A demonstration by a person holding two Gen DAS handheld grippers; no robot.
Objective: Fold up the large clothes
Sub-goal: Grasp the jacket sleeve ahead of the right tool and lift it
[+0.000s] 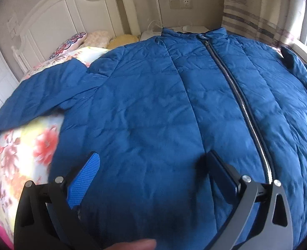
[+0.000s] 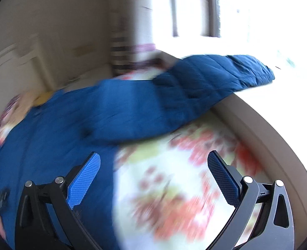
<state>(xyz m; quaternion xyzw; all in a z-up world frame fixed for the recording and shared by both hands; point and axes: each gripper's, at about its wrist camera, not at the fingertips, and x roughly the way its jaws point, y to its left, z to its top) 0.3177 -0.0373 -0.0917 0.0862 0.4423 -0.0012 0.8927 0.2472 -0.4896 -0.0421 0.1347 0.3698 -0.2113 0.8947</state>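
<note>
floral bed (image 1: 24, 162) | one blue jacket (image 1: 153, 104) | two grippers, left (image 1: 153, 166) and right (image 2: 153, 166), spread

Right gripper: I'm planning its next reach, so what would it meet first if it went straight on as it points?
Probably the floral bedsheet, just right of the blue quilted jacket; blur leaves depth unclear.

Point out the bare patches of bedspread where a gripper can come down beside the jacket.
Free: floral bedspread under the left sleeve, and a wider patch between the right sleeve and bed edge. Crowded: blue jacket fills the middle; pillows line the headboard.
</note>
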